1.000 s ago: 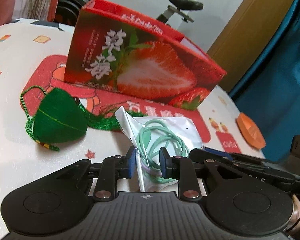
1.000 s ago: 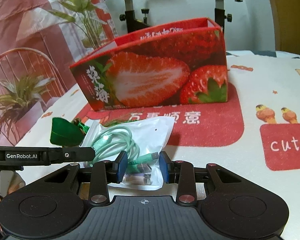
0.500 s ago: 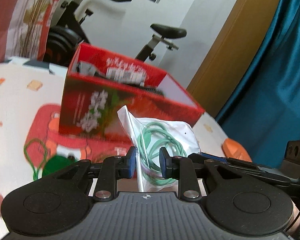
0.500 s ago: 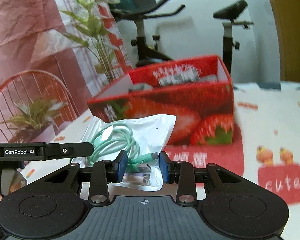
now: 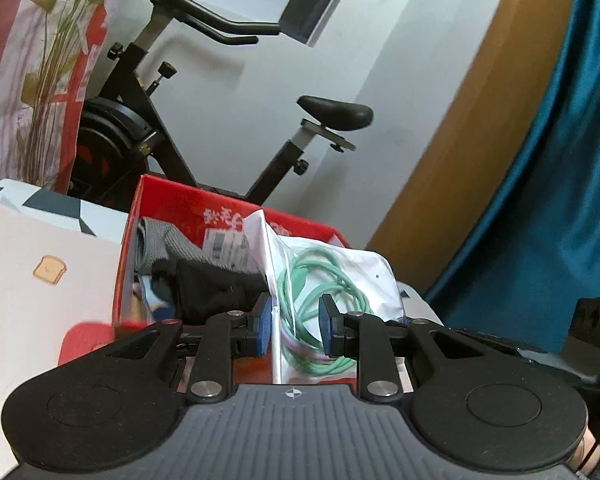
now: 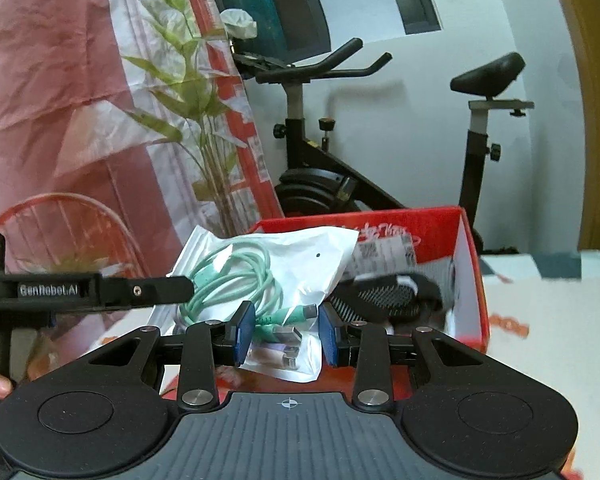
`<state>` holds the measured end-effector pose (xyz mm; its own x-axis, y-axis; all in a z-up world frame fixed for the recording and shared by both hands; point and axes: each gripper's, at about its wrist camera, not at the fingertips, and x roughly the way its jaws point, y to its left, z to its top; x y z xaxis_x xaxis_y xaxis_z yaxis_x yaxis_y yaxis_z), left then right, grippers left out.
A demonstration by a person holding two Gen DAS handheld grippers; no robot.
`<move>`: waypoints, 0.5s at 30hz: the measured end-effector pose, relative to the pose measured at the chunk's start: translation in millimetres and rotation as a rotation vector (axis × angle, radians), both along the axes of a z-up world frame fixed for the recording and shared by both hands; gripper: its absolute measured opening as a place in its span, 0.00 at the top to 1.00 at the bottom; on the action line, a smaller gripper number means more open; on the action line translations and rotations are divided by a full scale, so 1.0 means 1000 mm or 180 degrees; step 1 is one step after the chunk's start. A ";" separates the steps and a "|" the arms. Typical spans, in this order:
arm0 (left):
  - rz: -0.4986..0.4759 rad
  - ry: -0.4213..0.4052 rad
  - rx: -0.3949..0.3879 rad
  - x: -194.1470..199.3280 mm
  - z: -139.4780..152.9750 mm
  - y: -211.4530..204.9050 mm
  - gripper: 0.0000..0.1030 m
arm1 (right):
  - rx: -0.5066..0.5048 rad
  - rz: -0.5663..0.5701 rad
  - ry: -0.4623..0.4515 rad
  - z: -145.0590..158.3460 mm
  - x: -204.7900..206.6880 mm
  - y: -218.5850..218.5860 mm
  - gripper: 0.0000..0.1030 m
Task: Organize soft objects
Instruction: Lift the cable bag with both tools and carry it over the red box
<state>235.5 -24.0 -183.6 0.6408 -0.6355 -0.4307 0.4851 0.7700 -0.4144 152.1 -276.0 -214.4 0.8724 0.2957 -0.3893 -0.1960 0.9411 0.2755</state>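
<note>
We hold one clear bag (image 5: pixel 332 276) with a green cable (image 5: pixel 320 304) curled up inside, and we hold it with both tools at once. Our left gripper (image 5: pixel 295 330) pinches one side of the bag, and our right gripper (image 6: pixel 286 334) pinches the end where the little plugs (image 6: pixel 286 344) sit. The bag is up in the air, right by the near edge of the red box (image 6: pixel 470 280), and part of it hangs over the open top. We think a good bit of the job is done, because the box has soft things in it: a gray sock (image 5: pixel 168 240) and a dark knit thing (image 5: pixel 208 288) lie inside. What we think is left for this bag is to carry it over the rim, lower it in and let go. We cannot see from here if more soft things wait on the table (image 5: pixel 40 280). The box walls stand up tall, so the bag's low corner could catch on the near wall if we go in too low. Inside, the socks fill a lot of the floor, but there looks to be open room on top of them. Behind the box stands an exercise bike (image 6: pixel 340 160), well apart from us, so we have space above.
</note>
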 end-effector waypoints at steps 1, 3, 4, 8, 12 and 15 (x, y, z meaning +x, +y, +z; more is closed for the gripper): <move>0.0013 -0.0013 0.0022 0.006 0.000 -0.003 0.75 | -0.0030 -0.0005 0.0005 0.001 0.007 0.001 0.69; 0.0020 -0.0070 0.0132 0.019 0.001 -0.010 0.75 | -0.0037 -0.0038 0.0035 0.002 0.025 -0.002 0.69; 0.0029 -0.0086 0.0171 0.026 0.001 -0.013 0.75 | -0.0029 -0.0050 0.0055 0.001 0.032 -0.002 0.69; 0.0052 -0.0027 0.0279 0.057 -0.003 -0.020 0.75 | -0.0038 -0.0081 0.0207 -0.004 0.068 -0.005 0.69; 0.0020 0.0130 0.0436 0.084 -0.015 -0.027 0.75 | -0.0059 -0.0060 0.0469 -0.013 0.101 -0.009 0.69; -0.0012 0.0277 0.0574 0.095 -0.026 -0.031 0.75 | -0.0087 -0.0056 0.0712 -0.022 0.120 -0.008 0.69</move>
